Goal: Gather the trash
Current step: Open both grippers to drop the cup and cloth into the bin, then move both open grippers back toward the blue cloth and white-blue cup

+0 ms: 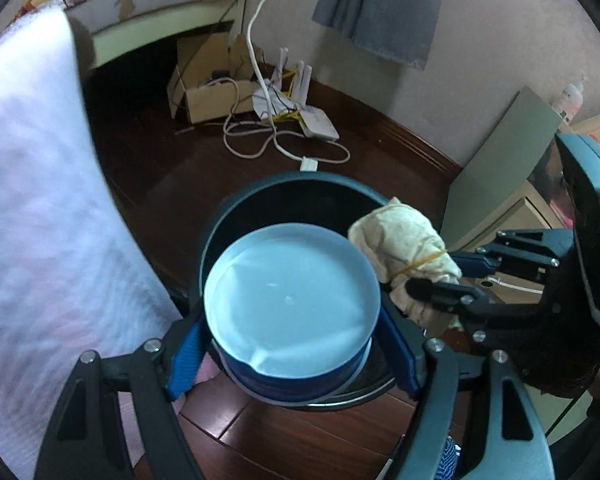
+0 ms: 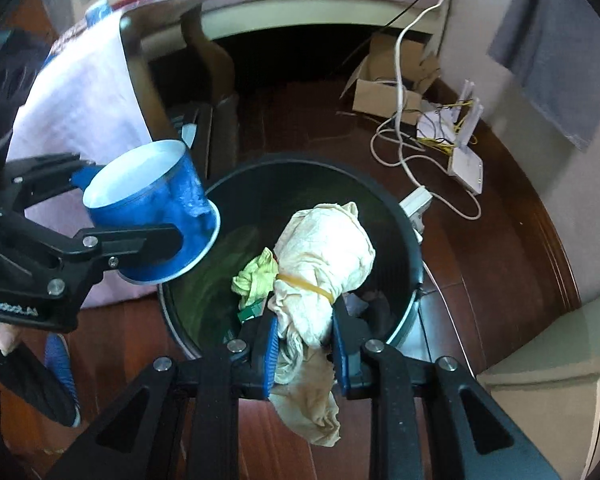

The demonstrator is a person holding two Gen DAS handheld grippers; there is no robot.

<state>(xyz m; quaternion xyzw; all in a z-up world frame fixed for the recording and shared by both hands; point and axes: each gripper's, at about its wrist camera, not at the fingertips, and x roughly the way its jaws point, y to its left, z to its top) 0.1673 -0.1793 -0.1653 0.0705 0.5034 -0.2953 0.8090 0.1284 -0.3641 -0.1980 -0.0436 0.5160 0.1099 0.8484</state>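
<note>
Left gripper [image 1: 292, 344] clamped on blue cup [image 1: 292, 300]; right gripper [image 2: 304, 344] pinching cloth bundle [image 2: 324, 252]. Both poised over bin [image 2: 414, 264]. Released near the left rim, cup could tip out.

The left wrist camera is looking steeply down along its own fingers, close above the bin [image 1: 220, 216] on the wooden floor [image 1: 148, 168], and facing the wall with the cardboard box [image 1: 208, 92]. The right wrist camera is pointing down just as steeply from the bin's other side, equally near. Both are taking in the bin [image 2: 412, 248], the box [image 2: 376, 92], the white cable [image 2: 400, 48] and the bed edge [image 2: 284, 16], and each is catching the other gripper at its frame's side.
</note>
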